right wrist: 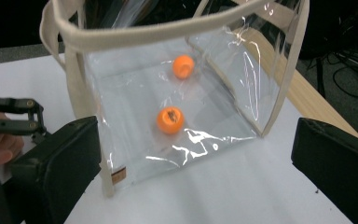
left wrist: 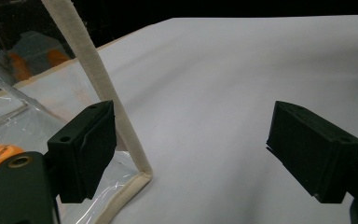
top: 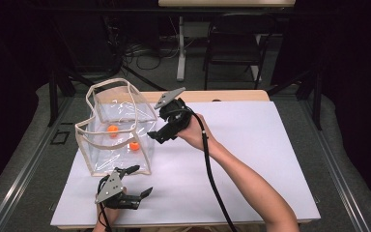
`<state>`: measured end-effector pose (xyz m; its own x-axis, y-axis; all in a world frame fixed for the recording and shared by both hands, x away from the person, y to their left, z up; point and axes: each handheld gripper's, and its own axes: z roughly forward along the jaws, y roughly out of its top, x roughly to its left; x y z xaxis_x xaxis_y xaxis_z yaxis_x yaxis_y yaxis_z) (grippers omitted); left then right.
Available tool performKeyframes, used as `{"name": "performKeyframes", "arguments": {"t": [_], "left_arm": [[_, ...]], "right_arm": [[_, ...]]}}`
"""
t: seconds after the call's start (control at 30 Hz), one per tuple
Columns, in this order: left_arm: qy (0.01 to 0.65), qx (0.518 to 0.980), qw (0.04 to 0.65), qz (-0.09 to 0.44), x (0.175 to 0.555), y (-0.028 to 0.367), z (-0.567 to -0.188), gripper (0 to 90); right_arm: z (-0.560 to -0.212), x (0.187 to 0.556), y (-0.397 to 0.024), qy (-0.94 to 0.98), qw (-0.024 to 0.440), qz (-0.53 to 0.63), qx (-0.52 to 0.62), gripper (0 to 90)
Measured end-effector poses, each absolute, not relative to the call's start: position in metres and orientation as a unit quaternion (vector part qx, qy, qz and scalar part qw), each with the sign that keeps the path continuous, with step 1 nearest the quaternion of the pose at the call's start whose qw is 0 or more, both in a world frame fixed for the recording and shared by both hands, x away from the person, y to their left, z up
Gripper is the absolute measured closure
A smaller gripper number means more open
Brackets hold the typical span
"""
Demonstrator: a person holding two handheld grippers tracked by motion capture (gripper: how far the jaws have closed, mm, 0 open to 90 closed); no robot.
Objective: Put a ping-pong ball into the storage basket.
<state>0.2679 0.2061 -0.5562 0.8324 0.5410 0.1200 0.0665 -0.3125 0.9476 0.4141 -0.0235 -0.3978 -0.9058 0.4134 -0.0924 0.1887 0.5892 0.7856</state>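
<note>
Fingers of the right gripper (top: 155,138) stand wide apart with nothing between them, just beside the right wall of the clear bag (top: 118,126), which sits at centre left of the high view on the white surface (top: 251,159). In the right gripper view the two black fingers (right wrist: 56,163) frame the bag from below, and two orange balls (right wrist: 170,119) lie apart on its floor, one nearer, one farther back. Cream trim runs round the bag's open rim and down its corners; the top sags inward on the left. The left gripper (top: 136,180), low in the frame just beside the bag's near corner, also has its fingers spread; in the left gripper view one finger (left wrist: 86,147) lies close against the trimmed corner edge, though I cannot tell if it touches. The right half of the surface is bare all the way to its edge. The right forearm (top: 251,188) reaches up diagonally from the lower right, wrist bent so the gripper points down and left toward the bag. The left hand (top: 105,215) barely clears the bottom edge.
</note>
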Motion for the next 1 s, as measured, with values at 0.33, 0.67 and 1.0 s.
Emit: {"name": "performKeyframes", "arguments": {"t": [0.33,0.67,1.0], "left_arm": [[0.195,0.781,0.552,0.216,0.268,0.206,-0.556,15.7],[0.196,0.782,0.551,0.214,0.268,0.205,-0.557,15.7],[0.195,0.783,0.550,0.215,0.268,0.205,-0.557,15.7]], "right_arm": [[-0.417,0.402,-0.042,0.890,0.131,0.401,0.174,0.1],[-0.438,0.396,-0.068,0.892,0.136,0.387,0.191,0.0],[-0.456,0.389,-0.089,0.891,0.137,0.378,0.209,0.0]]}}
